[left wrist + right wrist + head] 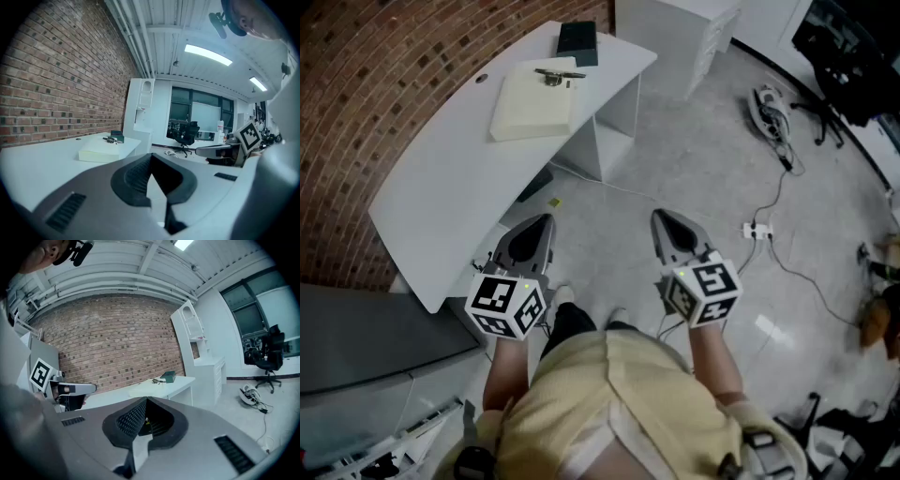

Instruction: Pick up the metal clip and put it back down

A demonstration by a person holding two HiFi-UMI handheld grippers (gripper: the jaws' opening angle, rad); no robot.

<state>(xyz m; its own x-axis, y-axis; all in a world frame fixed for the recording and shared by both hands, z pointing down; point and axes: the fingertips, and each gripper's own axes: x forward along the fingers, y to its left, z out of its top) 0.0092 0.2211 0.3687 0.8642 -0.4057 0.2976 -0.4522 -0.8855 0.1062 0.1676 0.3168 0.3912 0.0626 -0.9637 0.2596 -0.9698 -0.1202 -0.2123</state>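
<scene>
Dark green box [577, 42] sits at one o'clock of the cream rectangular pad [530, 108] on a curved white desk [441, 202]. Silver metal clip [555, 75] lies atop the pad, well apart at about twelve o'clock from left gripper [546, 221] and right gripper [662, 217], both closed on nothing.

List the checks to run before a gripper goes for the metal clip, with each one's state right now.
1. Metal clip found: ok, it lies on the white pad on the desk.
2. Clip unobstructed: ok, the dark box sits apart from it.
3. Left gripper empty: ok, jaws together on nothing.
4. Right gripper empty: ok, jaws together on nothing.
5. Jaws open for a grasp: not ok, both are shut.
6. Clip in reach: probably not ok, both grippers hang well short of the pad.
</scene>
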